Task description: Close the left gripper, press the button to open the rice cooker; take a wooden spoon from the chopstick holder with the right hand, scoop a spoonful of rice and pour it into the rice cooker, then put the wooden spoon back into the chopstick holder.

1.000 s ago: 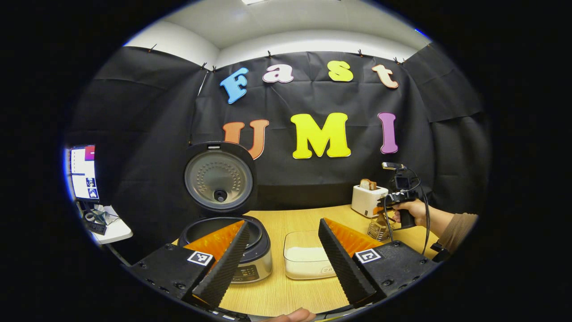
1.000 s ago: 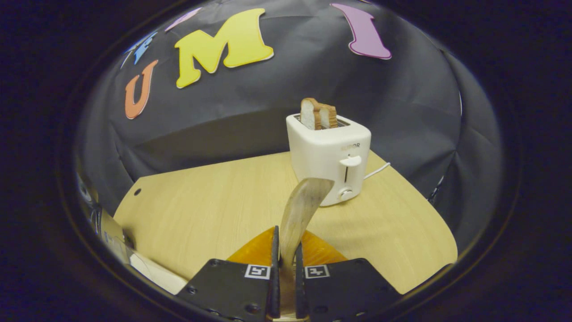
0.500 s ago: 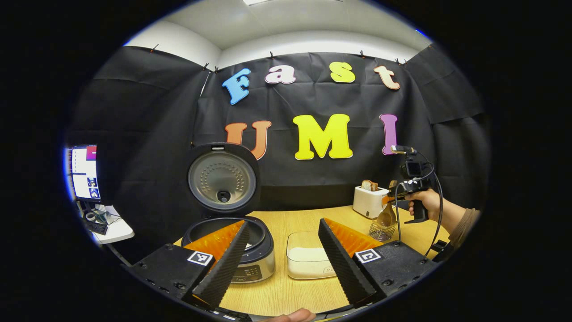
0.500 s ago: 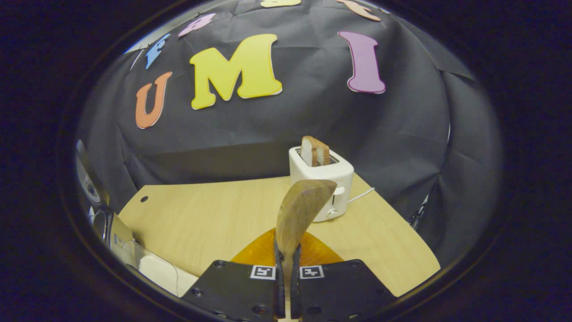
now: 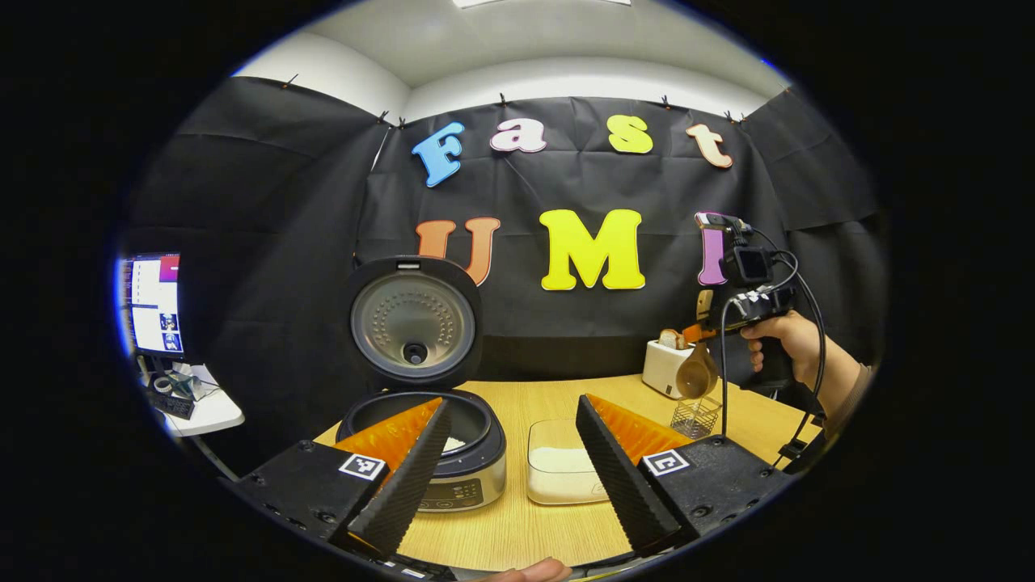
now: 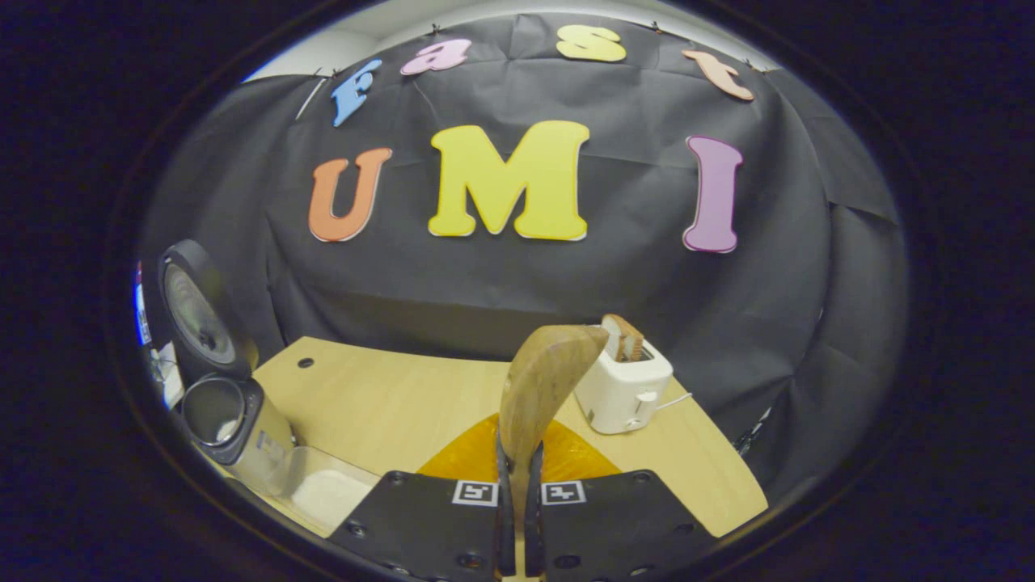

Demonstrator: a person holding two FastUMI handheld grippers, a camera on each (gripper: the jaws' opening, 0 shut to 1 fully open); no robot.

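The rice cooker (image 5: 453, 453) stands with its lid (image 5: 414, 323) up, just beyond my left gripper (image 5: 511, 404), which is open and holds nothing. A clear box of white rice (image 5: 562, 473) sits right of the cooker. At the right, a hand (image 5: 796, 343) holds my right gripper (image 5: 693, 331) above the wire chopstick holder (image 5: 695, 416). The wooden spoon (image 5: 697, 373) hangs from it, bowl down, clear of the holder. In the right gripper view my right gripper (image 6: 517, 453) is shut on the handle of the wooden spoon (image 6: 546, 380). The cooker (image 6: 222, 416) and rice box (image 6: 323, 493) lie at the lower left.
A white toaster (image 5: 665, 368) with bread in it stands at the back right of the wooden table (image 5: 517, 525); it is just behind the spoon in the right gripper view, toaster (image 6: 623, 392). A monitor (image 5: 149, 303) and a small side table (image 5: 206, 412) are off to the left.
My right gripper has risen with the spoon, lifting it out of the chopstick holder, and has turned left so the cooker comes into its view. The left gripper stays open, nearly still.
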